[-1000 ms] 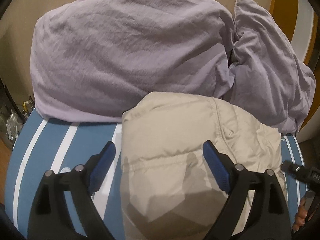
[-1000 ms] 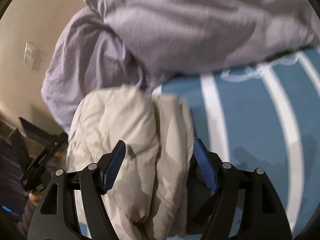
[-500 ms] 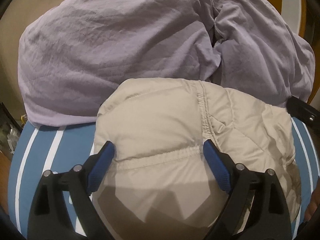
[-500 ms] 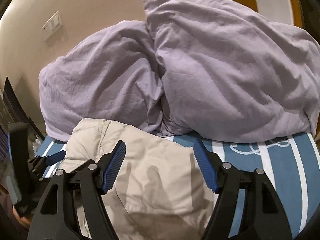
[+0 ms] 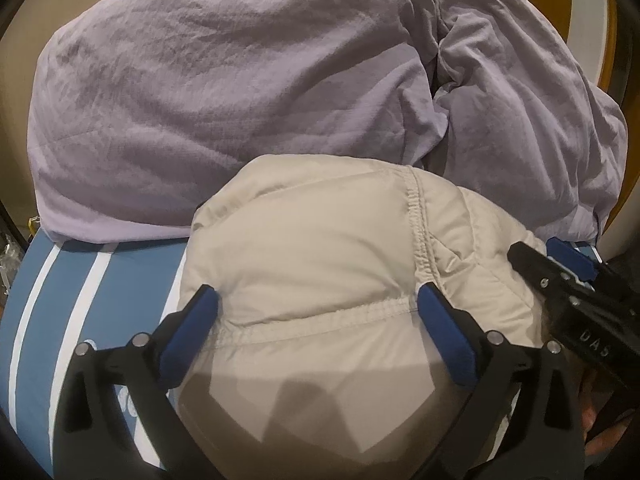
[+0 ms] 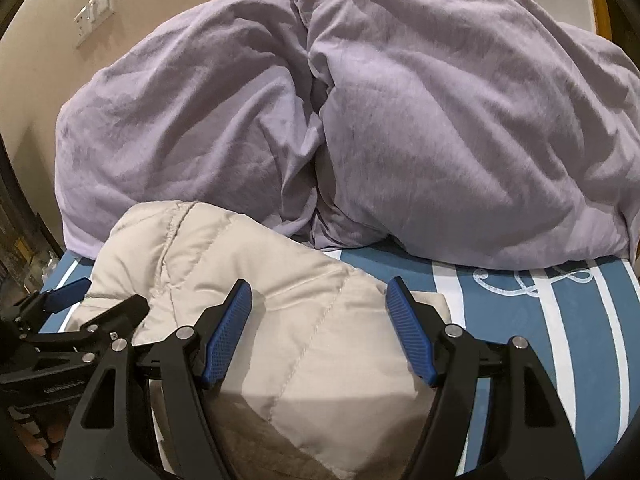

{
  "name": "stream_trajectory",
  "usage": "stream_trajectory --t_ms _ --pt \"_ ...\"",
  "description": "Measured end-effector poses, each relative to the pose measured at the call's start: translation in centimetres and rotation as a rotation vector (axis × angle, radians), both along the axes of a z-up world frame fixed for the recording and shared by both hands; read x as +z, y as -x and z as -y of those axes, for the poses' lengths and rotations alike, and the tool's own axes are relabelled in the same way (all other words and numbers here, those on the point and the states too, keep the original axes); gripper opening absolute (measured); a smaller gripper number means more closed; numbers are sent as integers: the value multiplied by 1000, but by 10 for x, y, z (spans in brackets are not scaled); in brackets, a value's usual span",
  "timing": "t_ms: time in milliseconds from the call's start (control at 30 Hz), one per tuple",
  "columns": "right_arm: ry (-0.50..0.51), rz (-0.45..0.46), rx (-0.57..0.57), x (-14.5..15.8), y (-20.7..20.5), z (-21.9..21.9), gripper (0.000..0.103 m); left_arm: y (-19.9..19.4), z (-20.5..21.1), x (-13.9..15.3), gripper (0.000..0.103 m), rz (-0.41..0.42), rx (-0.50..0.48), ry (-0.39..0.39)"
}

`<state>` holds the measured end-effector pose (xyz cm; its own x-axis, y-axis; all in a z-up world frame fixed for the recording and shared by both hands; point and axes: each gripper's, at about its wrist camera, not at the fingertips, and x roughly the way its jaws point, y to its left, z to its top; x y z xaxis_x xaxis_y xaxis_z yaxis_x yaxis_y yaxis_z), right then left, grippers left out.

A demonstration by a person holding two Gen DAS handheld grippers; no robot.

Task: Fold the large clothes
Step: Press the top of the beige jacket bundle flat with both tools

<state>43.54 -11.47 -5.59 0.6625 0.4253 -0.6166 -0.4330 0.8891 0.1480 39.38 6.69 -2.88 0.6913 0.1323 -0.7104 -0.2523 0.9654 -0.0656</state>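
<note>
A folded beige puffer jacket [image 5: 320, 248] lies on the blue and white striped bed sheet [image 5: 60, 300]. My left gripper [image 5: 316, 314] hangs just over its near part. The jaws are opening, with the jacket's bulge between them and the blue pads [image 5: 192, 328] standing off the fabric. In the right wrist view the same jacket [image 6: 280, 280] lies under my right gripper [image 6: 320, 320], whose jaws stand apart over its right half without pinching it. Each gripper shows in the other's view: the right gripper [image 5: 538, 254] at the jacket's right edge, the left gripper [image 6: 102, 300] at its left edge.
A bulky lilac duvet [image 5: 240, 100] is heaped right behind the jacket, against the beige wall. A switch plate [image 6: 94, 14] sits on that wall. Striped sheet [image 6: 560, 340] lies bare to the jacket's right. Bedside clutter [image 6: 24, 256] stands off the bed's left edge.
The left gripper came down and closer over the jacket and its jaws spread a little. The right gripper swung round and levelled out to face the duvet, now beside the left one.
</note>
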Motion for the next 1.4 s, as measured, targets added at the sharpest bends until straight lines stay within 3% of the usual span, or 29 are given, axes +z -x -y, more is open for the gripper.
stream_trajectory --t_ms 400,833,1167,1400 --pt "-17 17 -33 -23 1 3 73 0 4 -7 101 31 -11 -8" --pt "-34 13 -45 -28 0 5 76 -1 5 -11 101 42 -12 -18" --pt "-7 -41 -42 -29 -6 4 82 -3 7 -7 101 -4 -2 -51" --pt "20 -47 -54 -10 31 23 89 43 4 9 101 -10 9 2"
